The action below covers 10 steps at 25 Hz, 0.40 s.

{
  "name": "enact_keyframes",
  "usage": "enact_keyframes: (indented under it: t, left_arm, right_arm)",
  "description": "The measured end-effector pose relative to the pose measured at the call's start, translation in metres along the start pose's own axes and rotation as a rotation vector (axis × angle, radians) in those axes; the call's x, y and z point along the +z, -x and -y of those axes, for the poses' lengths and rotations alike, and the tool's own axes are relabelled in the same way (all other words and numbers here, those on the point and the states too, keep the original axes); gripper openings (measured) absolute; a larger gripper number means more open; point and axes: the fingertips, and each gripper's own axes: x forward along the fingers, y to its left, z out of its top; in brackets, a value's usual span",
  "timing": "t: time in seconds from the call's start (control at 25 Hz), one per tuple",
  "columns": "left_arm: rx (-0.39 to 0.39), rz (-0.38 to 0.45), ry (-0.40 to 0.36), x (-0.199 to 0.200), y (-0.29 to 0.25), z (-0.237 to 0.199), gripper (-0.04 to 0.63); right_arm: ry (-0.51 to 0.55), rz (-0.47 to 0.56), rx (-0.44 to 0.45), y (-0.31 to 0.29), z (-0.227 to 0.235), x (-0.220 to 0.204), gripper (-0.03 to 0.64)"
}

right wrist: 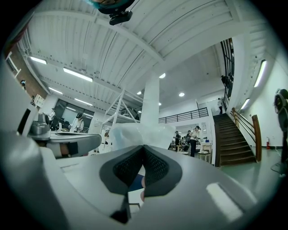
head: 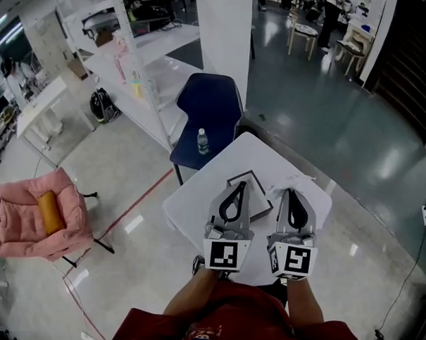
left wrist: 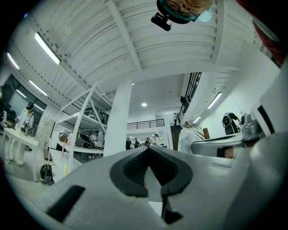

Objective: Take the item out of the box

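A flat white box with a dark rim (head: 255, 196) lies on the small white table (head: 193, 202). My left gripper (head: 240, 185) rests over the box's left edge with its jaws shut and nothing between them; in the left gripper view its tips (left wrist: 147, 149) meet and point out into the hall. My right gripper (head: 290, 193) lies just right of the box, also shut. A crumpled clear plastic bag (head: 292, 183) sits at its tip and fills the space just ahead of the right gripper (right wrist: 143, 147) as a pale bag (right wrist: 135, 134). What the box holds is hidden.
A blue chair (head: 214, 106) stands at the table's far side with a water bottle (head: 202, 140) on its seat. A white pillar (head: 224, 31) and white shelving (head: 134, 56) rise behind it. A pink armchair (head: 42, 215) sits far left on the floor.
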Motion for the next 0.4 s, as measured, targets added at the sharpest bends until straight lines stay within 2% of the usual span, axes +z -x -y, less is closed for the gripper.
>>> enact_keyframes:
  t: [0.4]
  left_arm:
    - [0.005,-0.032,0.032,-0.017,0.002,-0.006,0.002]
  right_arm:
    - [-0.037,-0.01,0.019,-0.009,-0.005,-0.009,0.002]
